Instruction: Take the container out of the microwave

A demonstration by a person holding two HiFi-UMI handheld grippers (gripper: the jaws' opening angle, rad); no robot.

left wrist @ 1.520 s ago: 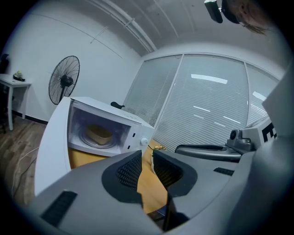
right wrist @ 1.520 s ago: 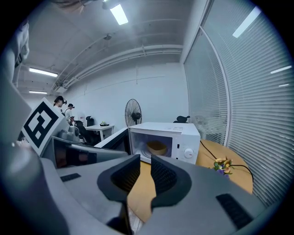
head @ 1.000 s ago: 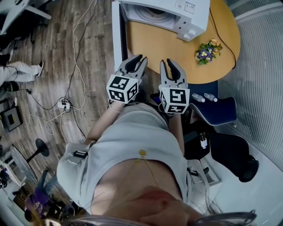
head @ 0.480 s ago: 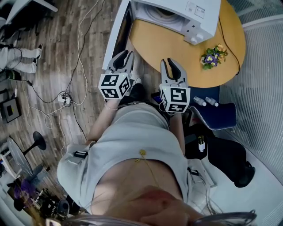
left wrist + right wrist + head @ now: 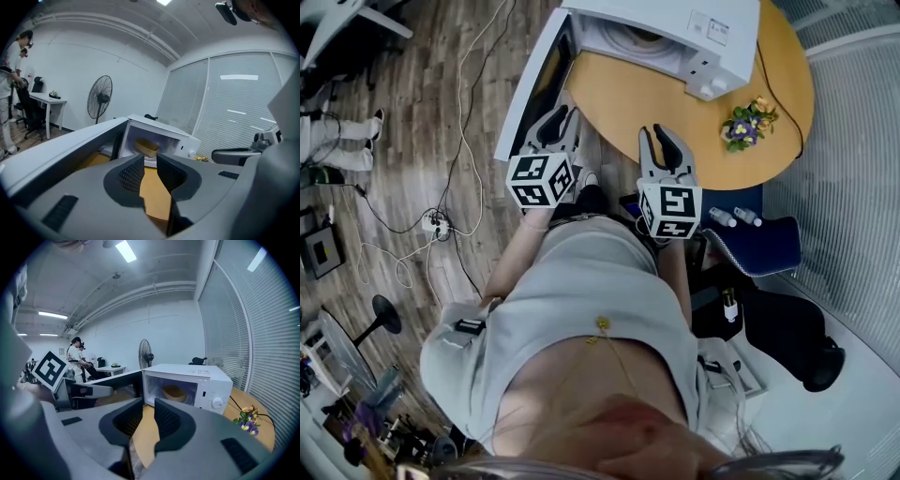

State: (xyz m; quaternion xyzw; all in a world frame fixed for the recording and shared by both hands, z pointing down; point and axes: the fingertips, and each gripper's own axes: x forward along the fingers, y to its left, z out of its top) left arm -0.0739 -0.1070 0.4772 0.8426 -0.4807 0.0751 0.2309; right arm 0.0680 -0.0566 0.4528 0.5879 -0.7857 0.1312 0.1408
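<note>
Wood floor (image 5: 403,122), round table (image 5: 647,94), window blinds (image 5: 225,333)

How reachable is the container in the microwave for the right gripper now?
Probably yes: the door stands open, and only bare table lies between the open right gripper and the container.
</note>
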